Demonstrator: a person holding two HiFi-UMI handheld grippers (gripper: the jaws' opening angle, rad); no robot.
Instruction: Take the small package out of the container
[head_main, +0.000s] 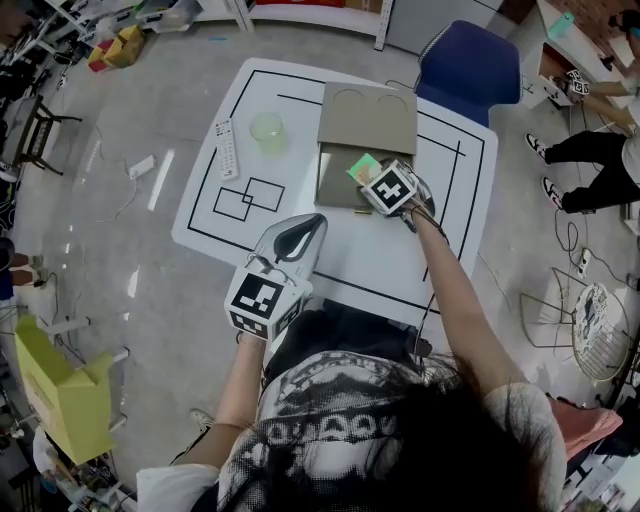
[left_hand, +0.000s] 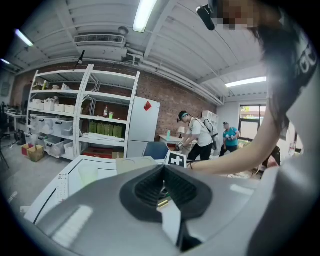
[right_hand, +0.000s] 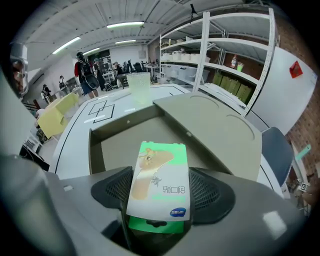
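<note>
The small green package (right_hand: 159, 182) lies lengthwise between the jaws of my right gripper (right_hand: 160, 202), its far end out over the floor of the open cardboard box (right_hand: 120, 142). The pads sit close beside its long edges and I see no squeeze, so this gripper is open. From the head view, the package (head_main: 362, 168) shows at the box's (head_main: 335, 180) right side, just ahead of the right gripper (head_main: 372, 178). The box lid (head_main: 368, 118) is folded back. My left gripper (head_main: 312, 225) hovers at the table's near edge, jaws together and empty.
A pale green cup (head_main: 267, 130) and a white remote (head_main: 227, 148) stand left of the box on the white table (head_main: 400, 260) marked with black lines. A blue chair (head_main: 470, 65) is behind the table. A person (head_main: 590, 150) stands at the far right.
</note>
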